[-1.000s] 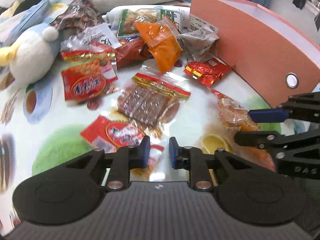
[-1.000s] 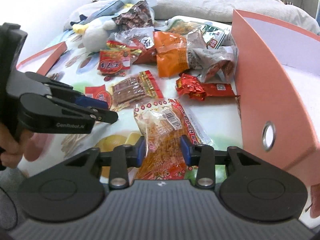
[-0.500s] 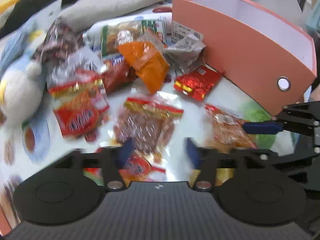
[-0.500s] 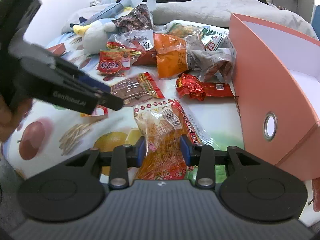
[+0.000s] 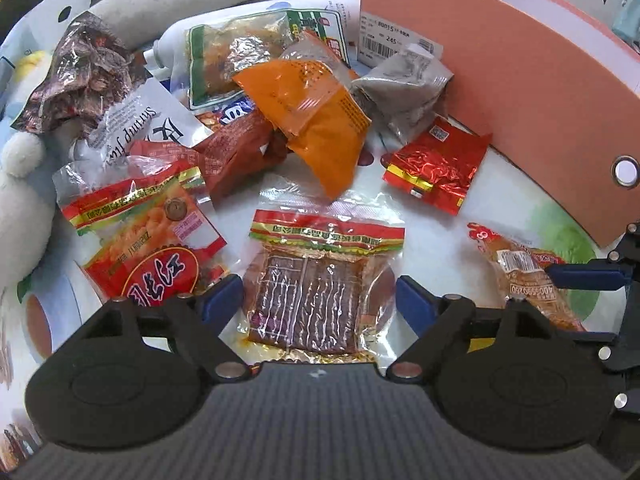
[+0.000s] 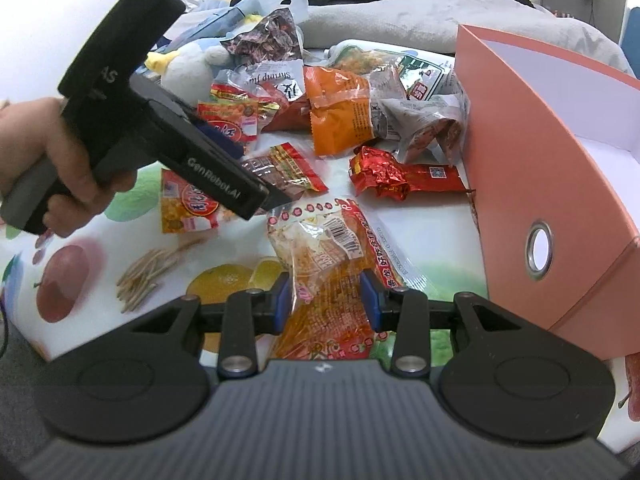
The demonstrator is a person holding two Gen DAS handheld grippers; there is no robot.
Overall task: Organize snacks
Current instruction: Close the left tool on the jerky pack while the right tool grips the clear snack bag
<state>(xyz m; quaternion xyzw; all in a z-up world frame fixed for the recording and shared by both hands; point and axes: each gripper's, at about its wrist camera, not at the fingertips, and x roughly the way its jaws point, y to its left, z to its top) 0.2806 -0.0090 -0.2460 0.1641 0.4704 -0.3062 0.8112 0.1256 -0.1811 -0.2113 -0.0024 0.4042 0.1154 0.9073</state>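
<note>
Our right gripper (image 6: 326, 298) pinches the clear orange snack bag with a barcode (image 6: 324, 264) near the fruit-print cloth's (image 6: 420, 224) front edge. Our left gripper (image 5: 319, 300) spreads wide around the flat brown dried-tofu packet with a red-green header (image 5: 316, 284), apparently not touching. Farther back, other snacks pile beside the salmon-pink cardboard box (image 6: 532, 168).

Salmon-pink cardboard storage box (image 5: 520, 92) runs off the right edge in both views; interior largely unseen. White plush toy (image 5: 20, 200) cropped at left edge. Left gripper body hides most of the clear packet of brown dried tofu (image 6: 288, 168) in right view
</note>
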